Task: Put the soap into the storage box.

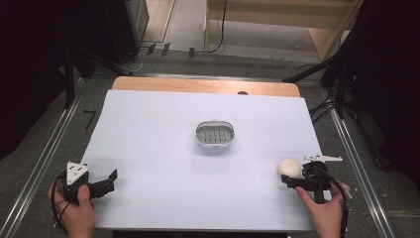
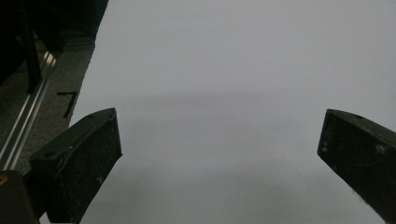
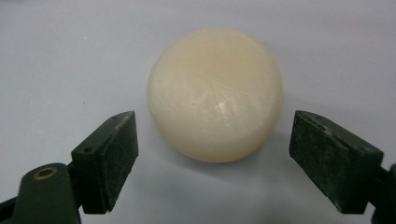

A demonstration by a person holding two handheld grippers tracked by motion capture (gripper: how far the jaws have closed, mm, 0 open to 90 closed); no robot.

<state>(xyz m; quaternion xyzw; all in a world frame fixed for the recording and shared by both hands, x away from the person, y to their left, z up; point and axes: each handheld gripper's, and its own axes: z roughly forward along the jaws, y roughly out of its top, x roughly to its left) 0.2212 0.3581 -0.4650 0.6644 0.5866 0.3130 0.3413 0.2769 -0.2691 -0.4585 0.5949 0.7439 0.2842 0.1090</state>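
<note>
High view looks down on the table [image 1: 148, 148]; gripper views sit close above its sheet.

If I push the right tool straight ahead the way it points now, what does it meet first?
Most likely the round cream-coloured soap bar, lying on the white table sheet just ahead of the open right tool. It sits centred between the jaws, so it would slip in between them, untouched for now.

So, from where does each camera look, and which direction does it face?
High view: above the person's side, looking forward and down on the table; both hands with left gripper and right gripper show.
Left gripper view: on the left gripper, facing bare table between open jaws.
Right gripper view: on the right gripper, facing the soap, jaws apart from it.
Shared: high and right gripper views show the soap.
</note>
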